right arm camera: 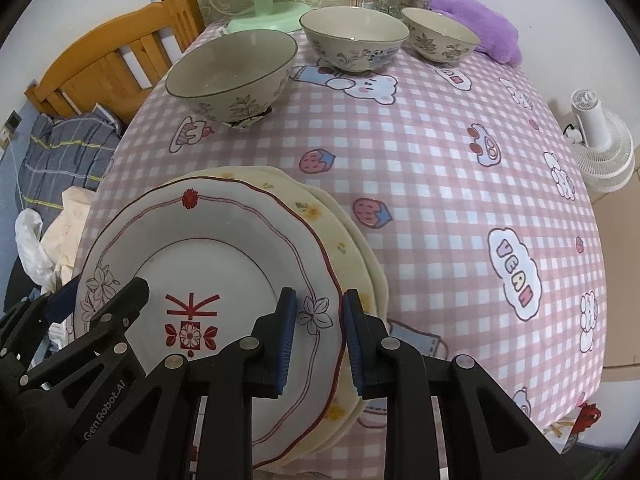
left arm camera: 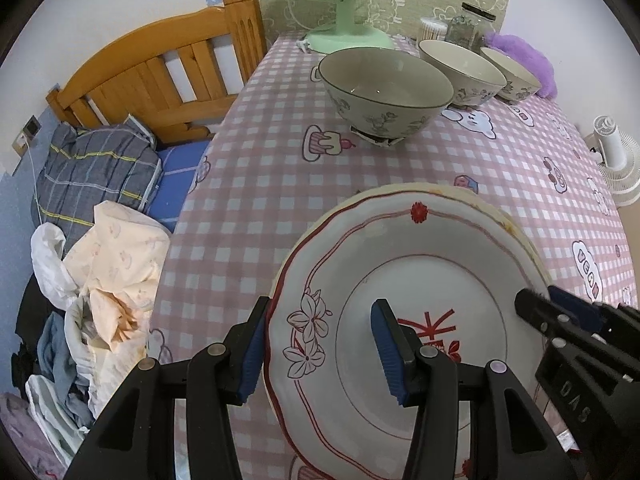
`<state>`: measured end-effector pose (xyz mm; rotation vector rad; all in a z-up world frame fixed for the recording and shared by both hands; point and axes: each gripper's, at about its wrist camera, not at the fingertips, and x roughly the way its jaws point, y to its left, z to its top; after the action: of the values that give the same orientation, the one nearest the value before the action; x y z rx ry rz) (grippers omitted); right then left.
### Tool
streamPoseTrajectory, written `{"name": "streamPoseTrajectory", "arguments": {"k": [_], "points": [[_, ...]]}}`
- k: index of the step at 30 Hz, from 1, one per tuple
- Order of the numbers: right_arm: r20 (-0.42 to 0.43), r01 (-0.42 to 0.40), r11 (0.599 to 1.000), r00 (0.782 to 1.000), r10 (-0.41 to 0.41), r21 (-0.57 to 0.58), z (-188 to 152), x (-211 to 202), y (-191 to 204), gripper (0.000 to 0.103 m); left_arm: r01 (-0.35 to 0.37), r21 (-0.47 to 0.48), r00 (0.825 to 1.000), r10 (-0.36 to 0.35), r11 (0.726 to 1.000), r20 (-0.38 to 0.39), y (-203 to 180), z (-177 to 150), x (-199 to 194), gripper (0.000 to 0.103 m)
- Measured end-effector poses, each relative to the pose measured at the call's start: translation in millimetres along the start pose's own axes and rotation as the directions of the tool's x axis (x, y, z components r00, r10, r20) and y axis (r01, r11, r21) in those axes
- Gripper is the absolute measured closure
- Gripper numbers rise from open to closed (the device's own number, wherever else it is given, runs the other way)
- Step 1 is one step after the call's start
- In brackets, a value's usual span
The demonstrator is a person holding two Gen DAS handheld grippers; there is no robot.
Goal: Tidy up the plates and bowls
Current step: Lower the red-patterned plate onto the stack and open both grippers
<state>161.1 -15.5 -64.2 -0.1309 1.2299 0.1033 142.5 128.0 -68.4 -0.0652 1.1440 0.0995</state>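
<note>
A white plate with red trim (left arm camera: 420,264) (right arm camera: 224,248) tops a stack of yellow plates (right arm camera: 344,248) (left arm camera: 500,216) at the near edge of the pink checked table (right arm camera: 440,168). My left gripper (left arm camera: 320,344) (right arm camera: 98,296) straddles the stack's left rim, one pad outside and one over the well, jaws open. On the stack's right rim my right gripper (right arm camera: 320,340) (left arm camera: 540,298) is shut, its pads pressing from both sides. Three patterned bowls stand apart at the back: a large one (left arm camera: 384,92) (right arm camera: 228,76), a middle one (left arm camera: 460,72) (right arm camera: 354,40) and a small one (left arm camera: 512,76) (right arm camera: 440,36).
Behind the bowls stand a green fan (left arm camera: 348,12), a glass jar (left arm camera: 472,24) and a purple plush (left arm camera: 528,60). A bed with a wooden headboard (left arm camera: 160,72) and piled clothes (left arm camera: 112,272) lies left of the table. A white fan (right arm camera: 600,144) sits on the floor at right.
</note>
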Motion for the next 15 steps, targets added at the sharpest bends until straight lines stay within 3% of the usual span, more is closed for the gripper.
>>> {"name": "streamPoseTrajectory", "arguments": {"k": [12,15], "points": [[0.014,0.038,0.999,0.999,-0.038,0.004,-0.1,3.6,2.7,0.076,-0.002,0.034,1.0,0.002,0.999,0.015,-4.7,-2.2,1.9,0.043],[0.016,0.035,0.999,0.999,-0.035,0.008,0.2,0.2,4.5,0.075,0.023,0.024,1.0,-0.023,0.999,0.004,-3.2,-1.6,1.1,0.036]]}}
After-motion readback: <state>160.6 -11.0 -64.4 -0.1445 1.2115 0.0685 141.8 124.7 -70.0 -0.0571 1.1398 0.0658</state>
